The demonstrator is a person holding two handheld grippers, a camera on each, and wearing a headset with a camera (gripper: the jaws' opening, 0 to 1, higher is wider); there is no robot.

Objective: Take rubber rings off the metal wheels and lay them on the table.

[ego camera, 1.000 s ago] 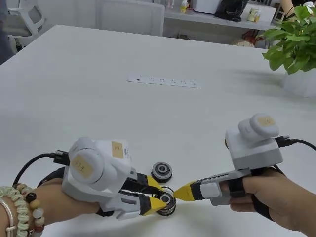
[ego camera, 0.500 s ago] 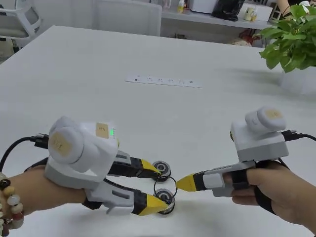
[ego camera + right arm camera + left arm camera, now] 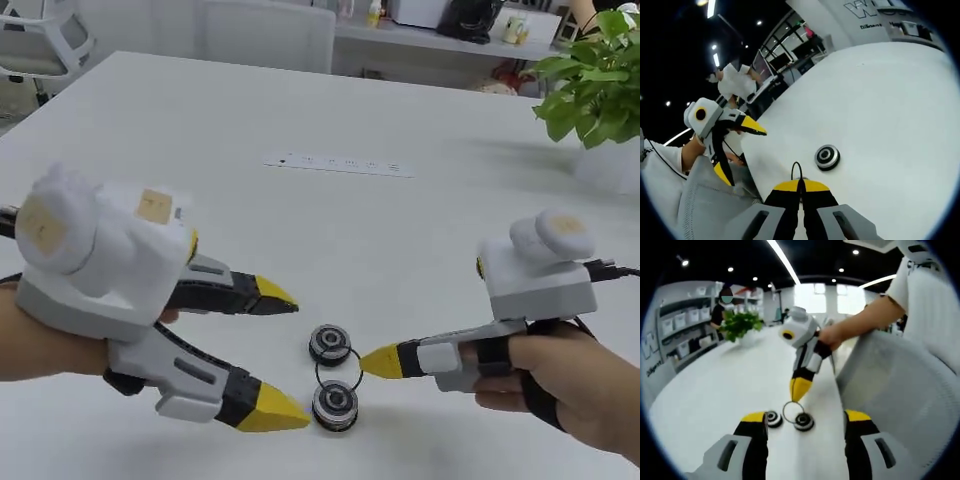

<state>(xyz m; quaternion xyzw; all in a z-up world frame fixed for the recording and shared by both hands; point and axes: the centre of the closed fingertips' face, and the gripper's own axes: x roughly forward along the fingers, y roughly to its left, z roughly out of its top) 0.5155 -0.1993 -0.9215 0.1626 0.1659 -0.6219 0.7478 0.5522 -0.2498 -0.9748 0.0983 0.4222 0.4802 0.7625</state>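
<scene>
Left claw (image 3: 288, 360) has backed away and up, jaws spread wide.
Right claw (image 3: 372, 362) is clenched on the ring (image 3: 337, 367), which sits between far wheel (image 3: 329, 344) and near wheel (image 3: 335, 405), low by the surface (image 3: 300, 230). Best to draw it clear sideways, lay it flat, then release.

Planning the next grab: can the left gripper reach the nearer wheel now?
Probably yes: the left gripper is open, the nearer wheel just off one jaw tip, nothing between; the right gripper pinches the ring.
</scene>
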